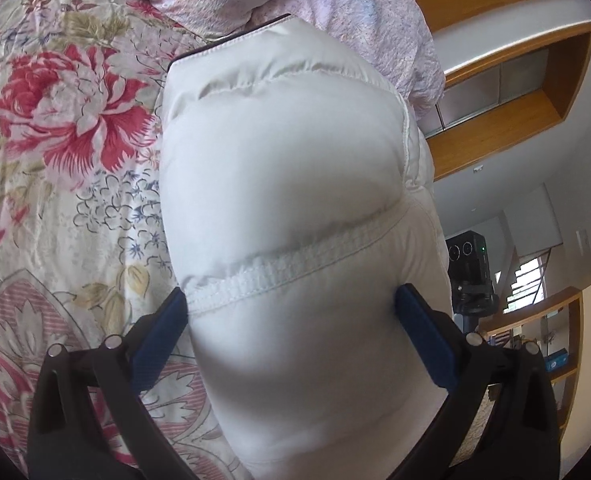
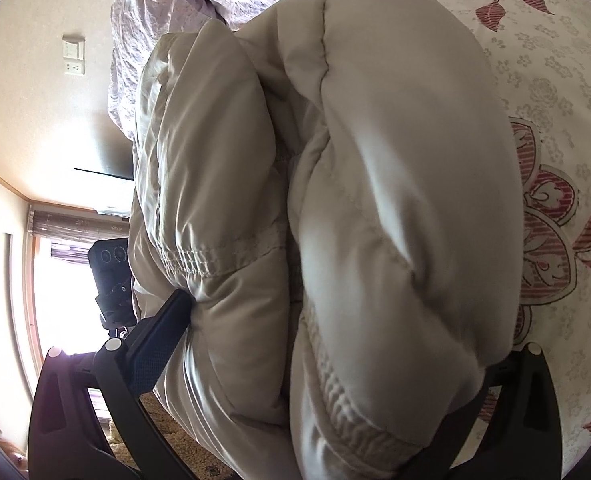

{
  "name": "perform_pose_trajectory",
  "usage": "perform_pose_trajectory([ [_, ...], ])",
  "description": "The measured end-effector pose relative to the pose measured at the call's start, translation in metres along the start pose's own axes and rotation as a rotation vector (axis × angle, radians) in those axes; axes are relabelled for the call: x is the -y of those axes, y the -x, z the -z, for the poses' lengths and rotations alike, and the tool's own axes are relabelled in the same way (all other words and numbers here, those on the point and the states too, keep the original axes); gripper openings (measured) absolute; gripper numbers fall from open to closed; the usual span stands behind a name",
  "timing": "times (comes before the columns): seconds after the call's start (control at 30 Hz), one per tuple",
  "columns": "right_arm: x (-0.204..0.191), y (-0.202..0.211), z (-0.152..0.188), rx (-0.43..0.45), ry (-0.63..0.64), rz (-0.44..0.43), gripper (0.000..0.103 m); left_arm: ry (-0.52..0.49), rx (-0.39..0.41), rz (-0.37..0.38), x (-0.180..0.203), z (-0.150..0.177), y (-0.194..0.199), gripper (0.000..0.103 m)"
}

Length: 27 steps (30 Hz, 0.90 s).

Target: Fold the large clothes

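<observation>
Floral bedspread (image 1: 67, 168), cream cotton printed with large red-pink blossoms, covers the bed under both tools, and a crumpled pale lilac quilt (image 1: 335, 4) is heaped beyond their tips. The left gripper (image 1: 291, 312) is clamped on a puffy white quilted down jacket (image 1: 287, 168): its two blue pads press into either side of the padded bulk, which swells out between them and extends forward past the tips to a dark-trimmed edge. A gathered seam runs across the fabric just ahead of the pads. To this tool's right side, a black camera on a stand (image 1: 471, 272) is seen behind the jacket, with wooden wall shelves (image 1: 535, 92) farther off.

The right gripper (image 2: 335, 320) holds the same jacket (image 2: 395, 184), here folded into two thick rolls that fill the gap. Its left blue pad (image 2: 163, 340) presses the fabric; the right pad is buried under the bulging roll. Ahead and left, a wall switch (image 2: 73, 50) is visible.
</observation>
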State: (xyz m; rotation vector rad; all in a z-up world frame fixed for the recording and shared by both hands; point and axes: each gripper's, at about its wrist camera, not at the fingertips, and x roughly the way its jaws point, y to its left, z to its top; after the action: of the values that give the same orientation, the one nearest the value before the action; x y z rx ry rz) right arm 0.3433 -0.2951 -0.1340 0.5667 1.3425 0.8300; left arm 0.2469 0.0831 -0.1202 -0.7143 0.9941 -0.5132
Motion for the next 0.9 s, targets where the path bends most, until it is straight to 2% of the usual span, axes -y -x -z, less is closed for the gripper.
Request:
perform_pose_trajectory([
  [0.1, -0.011, -0.003, 0.003, -0.018, 0.087, 0.003, 0.102, -0.011, 0.028, -0.002, 0.001, 0.005, 0.002, 0.101],
  [0.23, -0.005, -0.004, -0.001, -0.011, 0.060, -0.012, 0.102, 0.009, 0.012, 0.021, -0.002, 0.002, -0.001, 0.101],
  [0.5, 0.002, -0.006, -0.001, -0.003, 0.056, -0.032, 0.102, 0.041, 0.030, 0.064, -0.011, 0.004, -0.001, 0.100],
  [0.63, 0.006, -0.007, 0.008, 0.020, 0.095, -0.046, 0.102, 0.026, 0.054, 0.077, -0.006, 0.009, 0.004, 0.091],
  [0.77, 0.009, -0.006, 0.011, 0.045, 0.087, -0.069, 0.102, 0.035, 0.057, 0.084, -0.003, 0.011, 0.007, 0.090],
  [0.9, 0.008, 0.001, 0.017, 0.088, 0.108, -0.128, 0.102, 0.023, 0.064, 0.085, 0.004, 0.012, 0.012, 0.088],
])
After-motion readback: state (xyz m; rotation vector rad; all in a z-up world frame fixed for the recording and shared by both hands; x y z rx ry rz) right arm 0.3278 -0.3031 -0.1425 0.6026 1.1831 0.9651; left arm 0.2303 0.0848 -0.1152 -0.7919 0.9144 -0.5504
